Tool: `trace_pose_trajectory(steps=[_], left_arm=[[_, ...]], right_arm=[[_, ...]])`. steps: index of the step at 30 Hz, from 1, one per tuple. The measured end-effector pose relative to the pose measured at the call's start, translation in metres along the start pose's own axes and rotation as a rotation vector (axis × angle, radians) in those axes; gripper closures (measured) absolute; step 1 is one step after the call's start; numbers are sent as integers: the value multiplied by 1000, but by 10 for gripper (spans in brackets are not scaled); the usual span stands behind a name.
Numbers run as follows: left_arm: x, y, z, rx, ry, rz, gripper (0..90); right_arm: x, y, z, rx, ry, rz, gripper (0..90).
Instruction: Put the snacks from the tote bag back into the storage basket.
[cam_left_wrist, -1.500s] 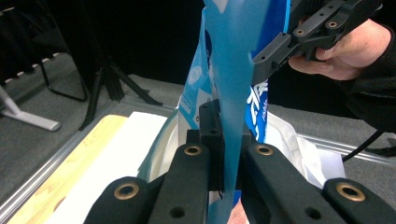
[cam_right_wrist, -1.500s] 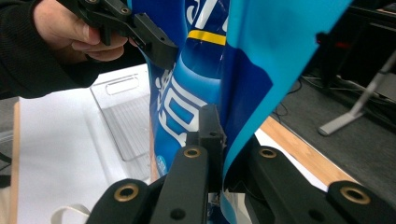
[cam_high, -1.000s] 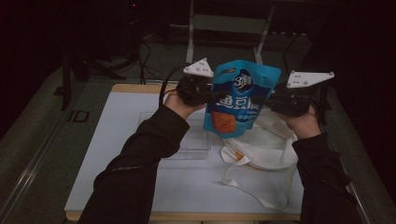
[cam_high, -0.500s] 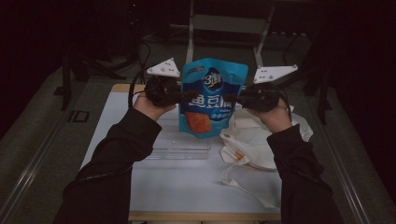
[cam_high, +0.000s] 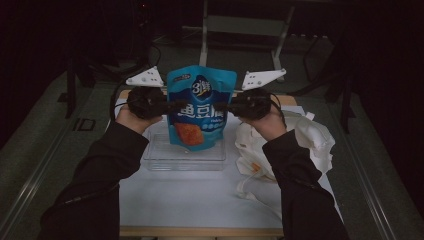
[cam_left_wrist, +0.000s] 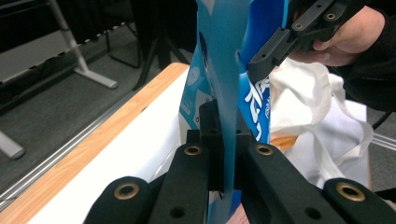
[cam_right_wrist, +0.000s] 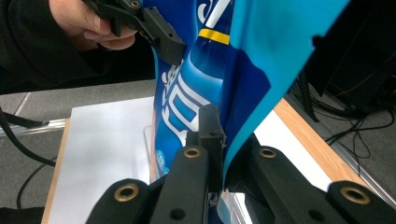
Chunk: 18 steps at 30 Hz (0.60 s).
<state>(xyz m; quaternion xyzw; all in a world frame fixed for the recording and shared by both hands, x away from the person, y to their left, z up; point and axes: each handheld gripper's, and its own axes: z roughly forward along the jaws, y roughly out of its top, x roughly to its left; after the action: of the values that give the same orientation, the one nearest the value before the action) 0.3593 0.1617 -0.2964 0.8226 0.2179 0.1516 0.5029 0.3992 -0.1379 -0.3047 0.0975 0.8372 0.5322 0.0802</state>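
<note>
A blue snack pouch (cam_high: 201, 107) with white lettering and an orange picture hangs upright in the air between my two grippers. My left gripper (cam_high: 167, 106) is shut on the pouch's left edge, and my right gripper (cam_high: 225, 107) is shut on its right edge. In the left gripper view the black jaws (cam_left_wrist: 223, 140) pinch the thin blue edge of the pouch (cam_left_wrist: 219, 56). The right gripper view likewise has its jaws (cam_right_wrist: 217, 135) clamped on the pouch (cam_right_wrist: 261, 46). The pouch's bottom hangs just above a clear plastic tray (cam_high: 165, 162).
A crumpled white cloth bag (cam_high: 310, 137) with long handles lies to the right of the tray. Both rest on a white mat (cam_high: 200, 195) over a wooden table. A metal stand and cables sit on the floor beyond the far edge.
Both hands have carried the pouch to the left, from over the cloth bag to above the clear tray. Both grips stay as they were.
</note>
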Motion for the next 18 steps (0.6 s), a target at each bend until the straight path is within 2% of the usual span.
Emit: trace_pose_trajectory(steps=[6,8,9,11,14,15,18], left_arm=[[9,-17,-10,-1,25,-27,900],[10,-19,-10,-1,28,-30,900],[13,-26,-11,-2,32,-38,900],[16,-32,-10,-5,33,-47,900],[18,-38,-7,-4,37,-50,900],[21,-44,-4,-2,38,-63,900],[22,-52,0,1,34,-72,900]], right_arm=[[2,1,25,6,22,-6,888],[2,1,27,8,23,-5,888],[2,1,30,14,25,-5,888],[0,-3,40,16,27,-9,888],[0,-6,44,23,27,-3,888],[0,-8,47,27,25,-6,888],[-3,-17,55,36,30,13,888]])
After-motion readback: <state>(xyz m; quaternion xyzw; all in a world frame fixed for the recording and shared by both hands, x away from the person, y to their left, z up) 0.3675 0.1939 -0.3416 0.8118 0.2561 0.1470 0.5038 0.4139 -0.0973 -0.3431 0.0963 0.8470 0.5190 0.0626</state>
